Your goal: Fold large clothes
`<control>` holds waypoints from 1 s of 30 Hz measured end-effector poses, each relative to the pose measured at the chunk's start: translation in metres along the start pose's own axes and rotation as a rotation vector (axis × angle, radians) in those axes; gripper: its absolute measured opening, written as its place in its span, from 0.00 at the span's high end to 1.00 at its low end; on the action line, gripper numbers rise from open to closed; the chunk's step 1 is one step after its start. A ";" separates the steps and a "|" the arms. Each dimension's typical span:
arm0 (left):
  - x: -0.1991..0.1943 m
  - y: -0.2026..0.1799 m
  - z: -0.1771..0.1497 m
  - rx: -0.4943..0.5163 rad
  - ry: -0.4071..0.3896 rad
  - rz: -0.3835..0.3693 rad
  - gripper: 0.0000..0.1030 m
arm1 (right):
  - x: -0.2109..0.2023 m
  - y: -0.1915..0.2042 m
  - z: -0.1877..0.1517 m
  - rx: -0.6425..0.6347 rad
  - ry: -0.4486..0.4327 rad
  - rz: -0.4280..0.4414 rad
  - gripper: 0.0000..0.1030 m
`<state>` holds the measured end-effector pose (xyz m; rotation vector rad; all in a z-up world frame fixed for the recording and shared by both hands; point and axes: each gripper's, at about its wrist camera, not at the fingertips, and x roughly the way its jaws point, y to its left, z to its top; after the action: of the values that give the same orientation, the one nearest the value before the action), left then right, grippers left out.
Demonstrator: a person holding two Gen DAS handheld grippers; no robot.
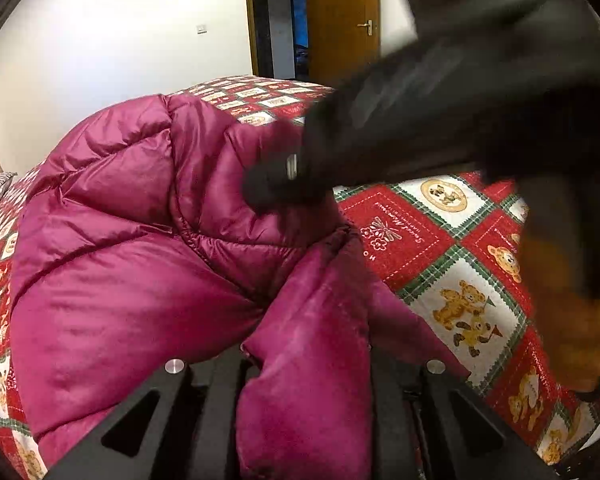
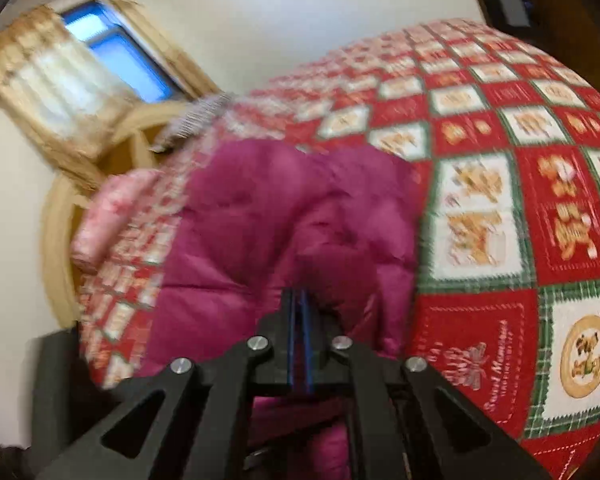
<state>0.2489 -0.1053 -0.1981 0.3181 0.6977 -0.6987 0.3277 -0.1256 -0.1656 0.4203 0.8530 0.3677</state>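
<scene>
The magenta down jacket (image 1: pixel 112 264) lies spread on the bed (image 1: pixel 440 256), puffed up on the side of the bed nearer the pillow (image 2: pixel 104 216) and headboard. The left tool (image 1: pixel 304 384) is clamped on a fold of the jacket's hem or front edge, the cloth bunched up between its fingers; holding the edge this way lets the panel be lifted and carried over the body of the jacket. The right tool (image 2: pixel 299 312) has its fingers pressed together with nothing visibly caught between them. In the left wrist view it crosses above the jacket as a dark blurred shape, its tip near the jacket's upper quilting, probably pinning or smoothing the padding so the fold stays put, though the blur makes contact hard to judge. The fold looks partway done.
</scene>
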 end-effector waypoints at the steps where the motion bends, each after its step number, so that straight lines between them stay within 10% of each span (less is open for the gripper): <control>1: -0.002 -0.001 -0.001 0.002 -0.007 0.002 0.85 | 0.007 -0.005 -0.001 0.011 0.016 -0.019 0.99; 9: -0.045 -0.037 -0.028 0.190 -0.099 0.071 0.60 | 0.021 -0.015 -0.002 0.009 0.106 -0.039 1.00; 20: -0.106 -0.038 -0.065 0.271 -0.146 -0.033 0.44 | 0.027 -0.027 -0.004 0.032 0.138 0.014 1.00; 30: -0.162 0.051 -0.032 -0.024 -0.187 -0.254 0.43 | 0.013 -0.036 -0.008 0.054 0.123 0.059 1.00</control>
<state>0.1785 0.0247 -0.1088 0.1398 0.5727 -0.9478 0.3345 -0.1486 -0.1971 0.4777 0.9730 0.4292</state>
